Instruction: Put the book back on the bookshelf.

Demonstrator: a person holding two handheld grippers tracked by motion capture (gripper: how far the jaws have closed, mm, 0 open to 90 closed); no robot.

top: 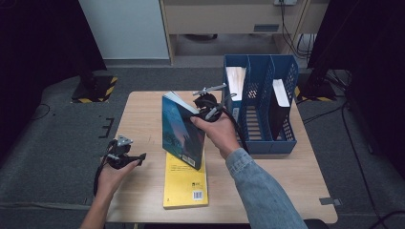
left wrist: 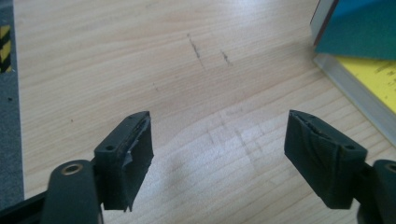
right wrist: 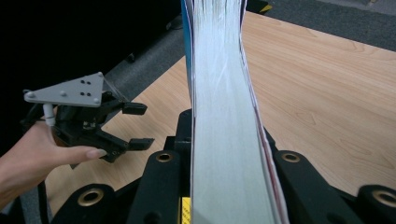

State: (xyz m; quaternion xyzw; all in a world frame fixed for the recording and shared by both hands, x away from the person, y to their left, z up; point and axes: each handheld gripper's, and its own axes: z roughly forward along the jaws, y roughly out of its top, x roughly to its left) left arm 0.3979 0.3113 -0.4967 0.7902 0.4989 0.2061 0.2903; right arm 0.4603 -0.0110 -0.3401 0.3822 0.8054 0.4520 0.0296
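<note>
Risk: blue book (top: 183, 131) slipping or swinging out of right gripper (top: 206, 110), since jaws pinch only its top edge and its weight hangs below. Second risk: corner striking file rack (top: 260, 102) wall on insertion. Right jaws clamped on page block. Left gripper (top: 125, 157) near desk's left edge, jaws wide, nothing between. Book: thick, dark teal cover, white pages, held tilted above yellow book (top: 185, 183) at desk's middle.

A blue file rack (top: 260, 102) with books stands on the wooden table (top: 143, 191), beside a yellow book (top: 185, 183).
</note>
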